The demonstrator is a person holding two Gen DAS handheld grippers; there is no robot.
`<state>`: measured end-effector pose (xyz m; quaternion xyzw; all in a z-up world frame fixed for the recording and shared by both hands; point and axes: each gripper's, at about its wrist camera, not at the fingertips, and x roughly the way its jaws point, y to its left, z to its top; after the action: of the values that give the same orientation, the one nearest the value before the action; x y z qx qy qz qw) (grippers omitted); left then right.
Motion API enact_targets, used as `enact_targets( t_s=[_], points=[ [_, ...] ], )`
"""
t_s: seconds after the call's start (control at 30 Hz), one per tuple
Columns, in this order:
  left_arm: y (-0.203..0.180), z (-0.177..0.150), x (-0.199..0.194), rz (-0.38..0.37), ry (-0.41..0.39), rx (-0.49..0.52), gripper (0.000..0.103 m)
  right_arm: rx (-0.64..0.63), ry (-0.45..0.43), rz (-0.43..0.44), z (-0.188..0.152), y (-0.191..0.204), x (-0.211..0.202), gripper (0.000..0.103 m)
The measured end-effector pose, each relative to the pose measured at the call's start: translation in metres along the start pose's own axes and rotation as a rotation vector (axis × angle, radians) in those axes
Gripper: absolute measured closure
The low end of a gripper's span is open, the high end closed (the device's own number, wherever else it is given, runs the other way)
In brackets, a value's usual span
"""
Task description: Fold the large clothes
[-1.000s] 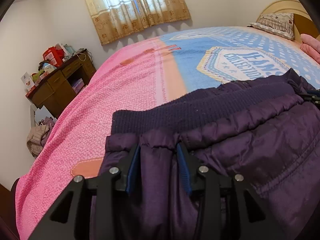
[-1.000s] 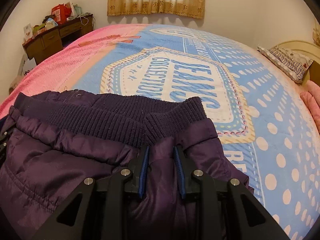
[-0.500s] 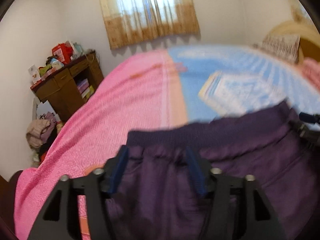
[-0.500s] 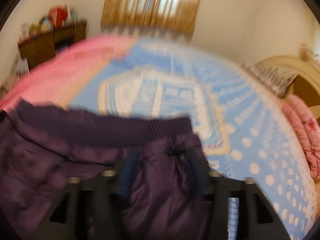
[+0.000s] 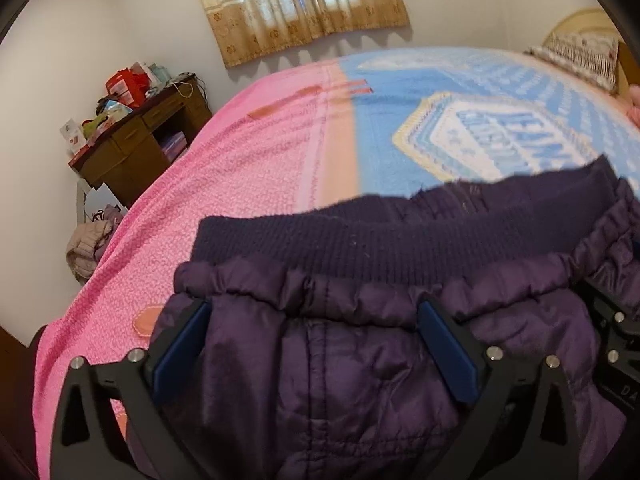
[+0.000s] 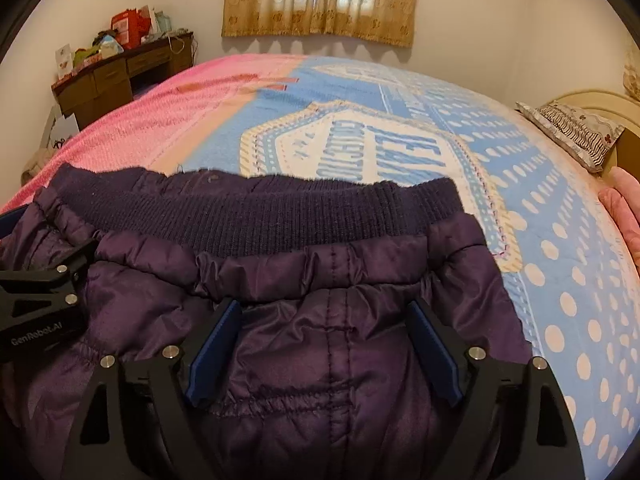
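Jaws of left gripper (image 5: 312, 320) and right gripper (image 6: 324, 320) are standing spread wide, gripping nothing. Purple jacket (image 6: 328, 344) is lying beneath and between both, its ribbed hem (image 5: 400, 236) just ahead, resting on the bedspread (image 6: 400, 120).

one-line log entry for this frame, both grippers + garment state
left gripper: open | right gripper: open | purple jacket: on bed, ribbed hem far side, ungripped

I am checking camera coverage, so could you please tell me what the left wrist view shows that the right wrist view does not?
Only the left wrist view shows the heap of clothes on the floor clearly. Only the right wrist view shows the blanket's dotted blue side. Both show the purple jacket, its ribbed hem, the wooden desk, the curtain, and open fingers over the jacket.
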<state>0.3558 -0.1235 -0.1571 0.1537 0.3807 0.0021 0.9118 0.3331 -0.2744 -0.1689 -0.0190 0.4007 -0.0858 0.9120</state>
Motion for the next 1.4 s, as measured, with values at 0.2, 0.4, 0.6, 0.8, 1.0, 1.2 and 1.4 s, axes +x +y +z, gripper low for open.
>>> enact_targets(
  t_s=[0.2,0.4,0.6,0.8,1.0,1.2,1.4],
  points=[
    [-0.013,-0.003,0.001,0.055,0.008,0.044,0.0,-0.052,0.033,-0.047,-0.002,0.011,0.005,0.014],
    [-0.019,-0.003,0.002,0.086,0.011,0.065,0.0,-0.076,0.052,-0.063,-0.001,0.014,0.009,0.013],
    [-0.025,-0.004,0.001,0.123,0.0,0.09,0.0,-0.089,0.056,-0.081,-0.001,0.016,0.011,0.012],
    [-0.032,-0.006,-0.001,0.173,-0.024,0.114,0.0,-0.099,0.05,-0.114,-0.001,0.02,0.011,0.012],
    [-0.035,-0.007,-0.003,0.206,-0.043,0.128,0.0,-0.102,0.049,-0.123,-0.001,0.021,0.011,0.012],
    [-0.037,-0.007,-0.004,0.214,-0.048,0.132,0.0,-0.107,0.047,-0.131,-0.002,0.022,0.011,0.011],
    [-0.037,-0.007,-0.004,0.216,-0.052,0.131,0.0,-0.102,0.041,-0.132,-0.002,0.021,0.011,0.011]
  ],
)
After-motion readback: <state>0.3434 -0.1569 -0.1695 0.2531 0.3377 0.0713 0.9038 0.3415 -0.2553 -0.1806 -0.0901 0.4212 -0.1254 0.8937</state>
